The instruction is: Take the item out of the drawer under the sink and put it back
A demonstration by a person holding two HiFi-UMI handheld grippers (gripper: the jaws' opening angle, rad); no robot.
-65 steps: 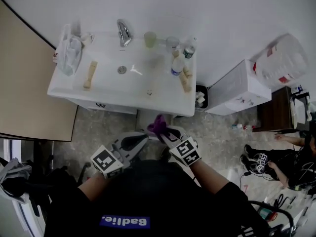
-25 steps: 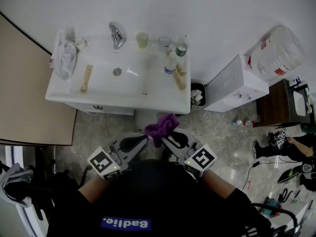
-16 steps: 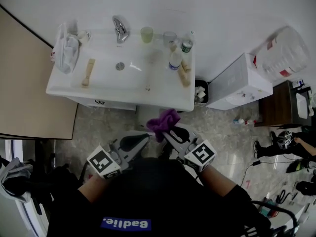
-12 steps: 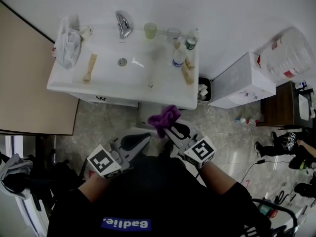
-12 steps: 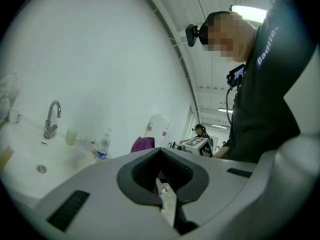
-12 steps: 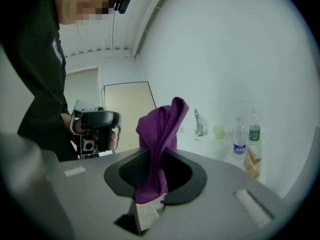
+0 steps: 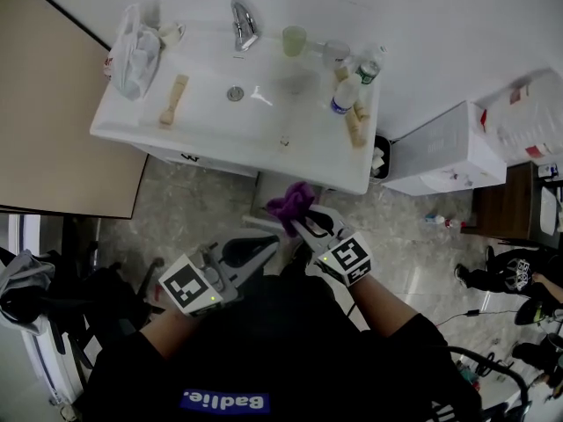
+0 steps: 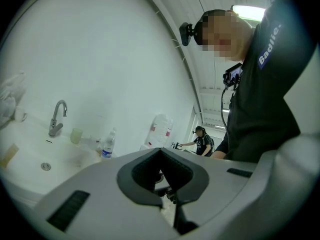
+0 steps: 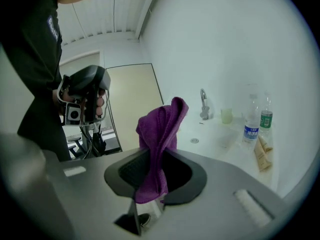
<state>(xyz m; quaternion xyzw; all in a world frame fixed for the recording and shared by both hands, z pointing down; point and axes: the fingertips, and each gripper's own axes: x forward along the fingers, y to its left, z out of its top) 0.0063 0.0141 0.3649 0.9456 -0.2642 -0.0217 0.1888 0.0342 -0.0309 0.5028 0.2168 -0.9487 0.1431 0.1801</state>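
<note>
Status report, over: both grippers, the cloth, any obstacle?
Left gripper shut, empty. Right gripper shut on cloth, held up before the sink. Drawer not in view; no obstacle seen.

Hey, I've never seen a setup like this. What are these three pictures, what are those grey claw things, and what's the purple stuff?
There is no robot here. A person holds a hand-operated two-jaw gripper in each hand. The top-down picture comes from a camera on their head, looking down at a white sink. The other two pictures come from cameras riding on each gripper. On the sink are a faucet, a green cup and a water bottle, with a plastic bag at its left corner. The right gripper is closed on a purple cloth. The left gripper is shut and holds nothing.
</note>
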